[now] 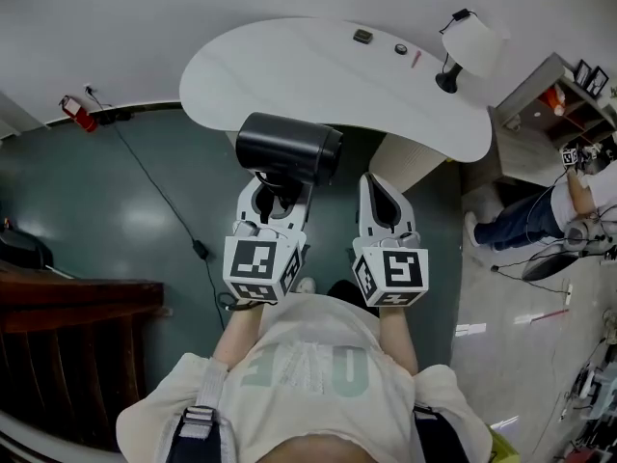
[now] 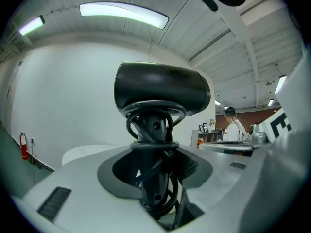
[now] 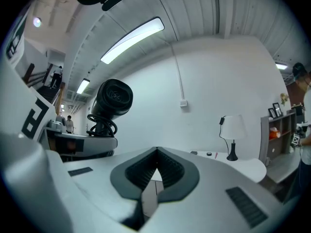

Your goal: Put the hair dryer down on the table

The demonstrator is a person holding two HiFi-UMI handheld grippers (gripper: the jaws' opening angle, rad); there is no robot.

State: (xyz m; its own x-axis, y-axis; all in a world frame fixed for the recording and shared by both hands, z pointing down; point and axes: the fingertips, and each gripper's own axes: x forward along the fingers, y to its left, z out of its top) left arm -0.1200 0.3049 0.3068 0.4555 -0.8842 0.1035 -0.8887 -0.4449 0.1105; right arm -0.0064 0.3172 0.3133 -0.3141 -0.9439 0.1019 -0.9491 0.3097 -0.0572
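Hair dryer [image 1: 287, 149] upright between left gripper [image 1: 275, 201] jaws, pads pressed on its cord-wrapped handle (black barrel crosswise above the fingertips). Hangs in the air at the near edge of the white table [image 1: 289, 70], not resting on it. Right gripper [image 1: 378, 196] just beside, jaws closed together at the tips, nothing between them.

hair dryer [image 1: 289, 149] black | table [image 1: 289, 70] white | lampshade [image 1: 475, 42] white | floor [image 1: 125, 210] dark teal
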